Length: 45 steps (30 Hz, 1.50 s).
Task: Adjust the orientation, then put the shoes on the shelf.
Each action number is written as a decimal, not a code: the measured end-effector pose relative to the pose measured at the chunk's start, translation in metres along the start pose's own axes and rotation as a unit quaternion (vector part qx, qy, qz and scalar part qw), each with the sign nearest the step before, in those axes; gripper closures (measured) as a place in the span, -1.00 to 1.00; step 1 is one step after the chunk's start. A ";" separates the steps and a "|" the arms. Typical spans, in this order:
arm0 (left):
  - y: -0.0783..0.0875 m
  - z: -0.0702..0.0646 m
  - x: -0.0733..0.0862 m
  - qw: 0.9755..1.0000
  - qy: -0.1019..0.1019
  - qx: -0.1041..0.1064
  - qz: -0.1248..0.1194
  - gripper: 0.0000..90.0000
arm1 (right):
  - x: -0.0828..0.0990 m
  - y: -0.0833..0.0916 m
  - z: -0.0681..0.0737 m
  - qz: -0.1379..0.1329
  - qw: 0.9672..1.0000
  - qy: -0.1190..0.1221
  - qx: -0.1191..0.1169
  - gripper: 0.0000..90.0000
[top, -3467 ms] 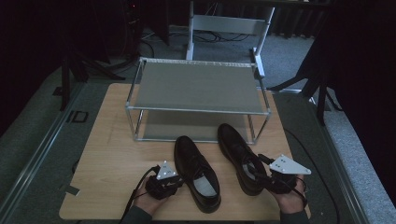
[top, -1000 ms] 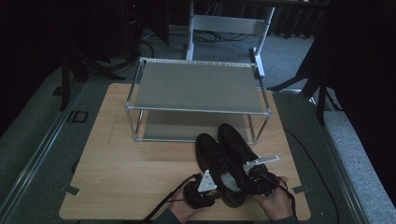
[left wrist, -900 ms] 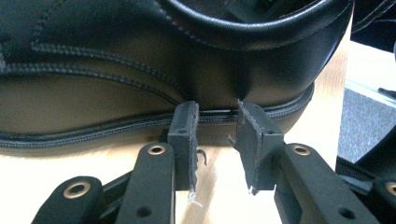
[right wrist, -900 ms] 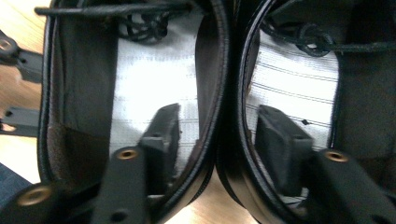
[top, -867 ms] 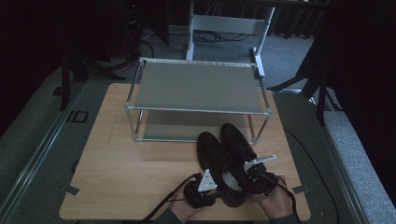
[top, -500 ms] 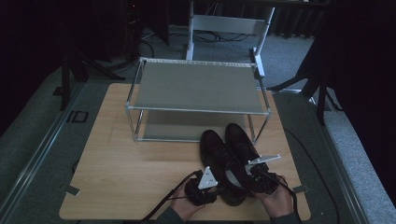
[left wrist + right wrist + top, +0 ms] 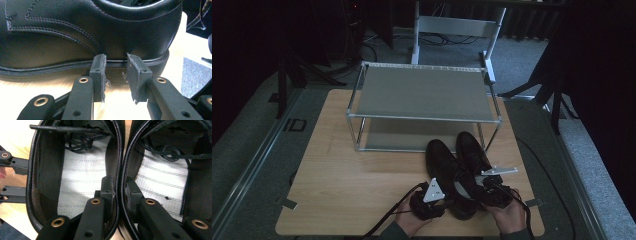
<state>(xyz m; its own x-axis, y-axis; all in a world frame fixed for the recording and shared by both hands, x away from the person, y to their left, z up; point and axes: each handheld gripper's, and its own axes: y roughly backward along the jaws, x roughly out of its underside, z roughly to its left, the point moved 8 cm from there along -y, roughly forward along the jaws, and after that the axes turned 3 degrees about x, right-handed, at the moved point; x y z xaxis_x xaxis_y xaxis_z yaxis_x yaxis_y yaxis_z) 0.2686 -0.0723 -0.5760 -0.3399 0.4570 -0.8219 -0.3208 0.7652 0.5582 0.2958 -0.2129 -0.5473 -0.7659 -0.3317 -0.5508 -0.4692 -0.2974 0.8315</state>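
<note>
Pinching the touching inner walls of both black shoes (image 7: 117, 170) together, the right tongs (image 7: 119, 188) can carry the pair toward the rack (image 7: 424, 92), while the left tongs (image 7: 115, 68), spread, steady the left shoe's (image 7: 75, 32) sole edge on the worktop (image 7: 342, 185).

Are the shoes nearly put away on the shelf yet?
Partly. The two black shoes are side by side on the table in front of the rack. The right gripper pinches their two inner walls together, one jaw inside each shoe. The left gripper is open against the outer side of the left shoe. Lifting them onto a shelf is probably left; both shelves look bare.
</note>
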 end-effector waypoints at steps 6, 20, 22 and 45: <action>0.002 0.000 -0.002 1.000 -0.002 0.002 -0.008 0.47 | -0.003 0.002 -0.001 -0.010 1.000 -0.008 -0.001 0.79; 0.027 0.014 -0.003 0.999 0.001 -0.008 -0.038 0.34 | -0.023 0.007 0.010 -0.041 0.999 -0.010 -0.018 0.79; 0.031 0.020 -0.003 0.999 0.005 -0.020 -0.037 0.32 | -0.027 0.008 0.011 -0.046 0.999 -0.006 -0.018 0.79; 0.053 0.080 0.004 0.990 0.073 -0.114 -0.036 0.30 | -0.063 0.004 0.015 -0.079 0.997 -0.007 -0.010 0.79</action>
<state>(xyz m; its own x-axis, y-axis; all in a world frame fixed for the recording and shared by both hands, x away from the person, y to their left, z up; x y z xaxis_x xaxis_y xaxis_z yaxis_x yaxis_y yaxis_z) 0.3209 0.0066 -0.5589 -0.4277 0.3230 -0.8443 -0.5337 0.6636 0.5242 0.3351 -0.1798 -0.5082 -0.6893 -0.2675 -0.6733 -0.5753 -0.3629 0.7331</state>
